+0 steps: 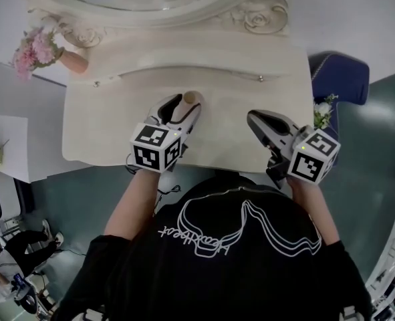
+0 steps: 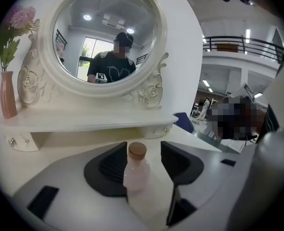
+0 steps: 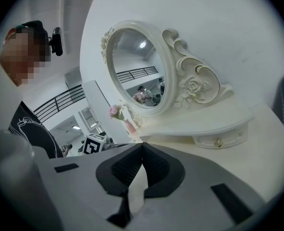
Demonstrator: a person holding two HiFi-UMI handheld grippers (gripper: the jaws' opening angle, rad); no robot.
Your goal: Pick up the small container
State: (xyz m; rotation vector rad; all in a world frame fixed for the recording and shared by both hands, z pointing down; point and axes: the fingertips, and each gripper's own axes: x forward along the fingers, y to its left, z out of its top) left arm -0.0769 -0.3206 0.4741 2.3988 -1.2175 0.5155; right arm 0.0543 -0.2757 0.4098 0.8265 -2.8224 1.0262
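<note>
The small container is a pale pink bottle [image 2: 137,172] with a cork stopper [image 1: 192,98]. It stands upright on the cream dressing table [image 1: 117,132]. My left gripper [image 1: 182,104] reaches over the table with its jaws spread to either side of the bottle. In the left gripper view the bottle sits close to the left pad [image 2: 114,163], and a clear gap shows before the right pad [image 2: 173,160]. My right gripper [image 1: 254,118] hovers over the table's right part with its jaws closed tip to tip [image 3: 142,148] and nothing between them.
A round ornate mirror [image 2: 105,37] stands on a raised shelf with small drawers [image 1: 184,72] behind the bottle. A pink vase of flowers [image 1: 73,60] is at the back left. A blue chair [image 1: 337,72] and white flowers [image 1: 323,112] are off the right edge.
</note>
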